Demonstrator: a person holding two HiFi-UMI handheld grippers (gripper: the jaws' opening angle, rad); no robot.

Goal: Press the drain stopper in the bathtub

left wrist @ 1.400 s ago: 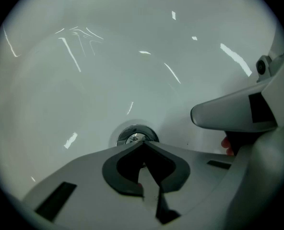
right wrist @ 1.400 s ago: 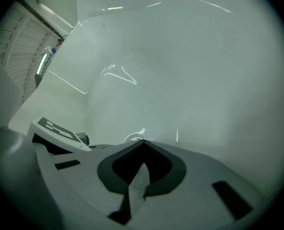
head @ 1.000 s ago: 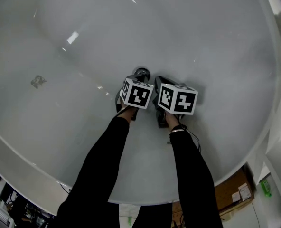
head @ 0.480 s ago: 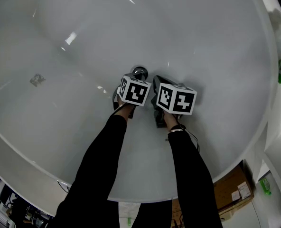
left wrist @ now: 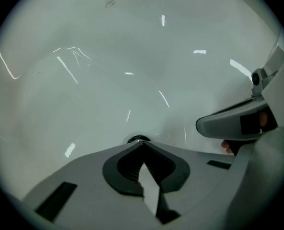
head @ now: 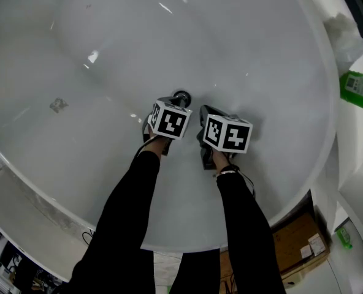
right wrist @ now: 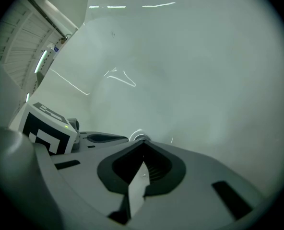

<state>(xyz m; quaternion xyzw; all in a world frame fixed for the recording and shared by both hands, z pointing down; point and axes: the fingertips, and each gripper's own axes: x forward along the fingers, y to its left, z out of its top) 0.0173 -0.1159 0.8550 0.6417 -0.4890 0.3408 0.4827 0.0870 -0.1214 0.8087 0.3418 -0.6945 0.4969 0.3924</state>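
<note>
The round chrome drain stopper [head: 181, 97] sits in the floor of the white bathtub [head: 108, 48]. My left gripper [head: 171, 105] is shut, and its tips reach the stopper's near edge; its marker cube hides most of its jaws in the head view. In the left gripper view the stopper [left wrist: 138, 139] peeks out just past the shut left gripper [left wrist: 142, 147]. My right gripper [head: 206, 111] is shut too and empty, lying just right of the stopper. The right gripper view shows the stopper [right wrist: 140, 138] right beyond the shut right gripper [right wrist: 143, 146].
The tub's rim [head: 328, 133] curves down the right side. A green bottle [head: 360, 90] and a white crumpled thing [head: 344, 26] rest on the ledge beyond it. A cardboard box [head: 298, 250] stands on the floor outside. A small grey mark [head: 58, 105] shows on the tub's left slope.
The head view has shifted a little. Both grippers stay shut beside the stopper, and their marker cubes now stand slightly farther apart.
</note>
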